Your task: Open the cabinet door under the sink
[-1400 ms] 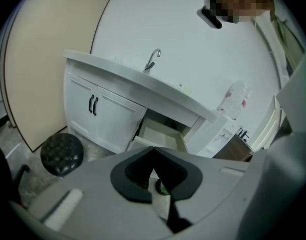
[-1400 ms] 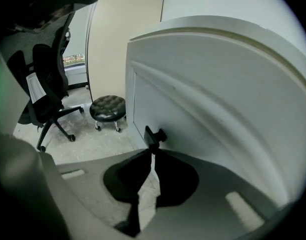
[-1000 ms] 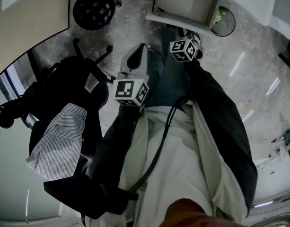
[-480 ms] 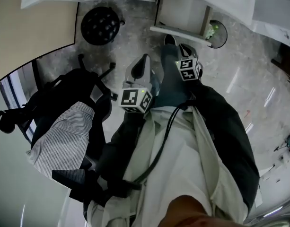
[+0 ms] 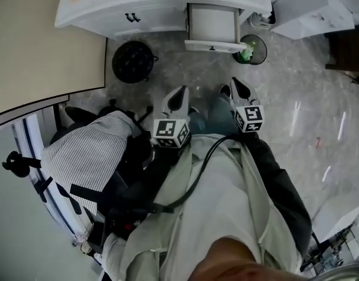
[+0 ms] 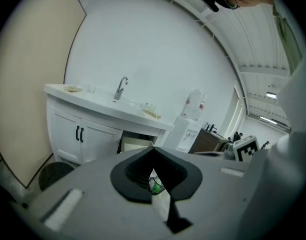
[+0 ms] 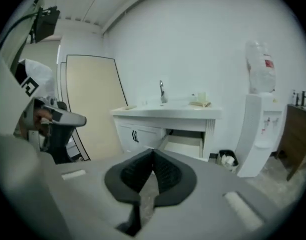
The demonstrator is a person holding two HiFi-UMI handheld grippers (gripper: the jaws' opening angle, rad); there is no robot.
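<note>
In front of the sink cabinet [image 5: 161,7], its right door [image 5: 211,45] open, the left tongs [image 5: 179,92] and the just-closed right tongs [image 5: 234,85] were both pinched together, empty.

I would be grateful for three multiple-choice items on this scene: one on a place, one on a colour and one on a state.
1. Where does the small waste bin stand?
A. on the counter
B. on the floor between the sink cabinet and the water dispenser
C. inside the cabinet

2. What colour are the handles on the cabinet's closed front?
A. black
B. gold
C. white

3. In what state is the right-hand door of the cabinet?
A. closed flush
B. taken off and lying on the floor
C. open

Answers:
1 B: the right gripper view shows it on the floor between the two.
2 A: they stand out dark against the white front.
3 C: the head view shows it swung out from the front, with the cavity behind it exposed.
</note>
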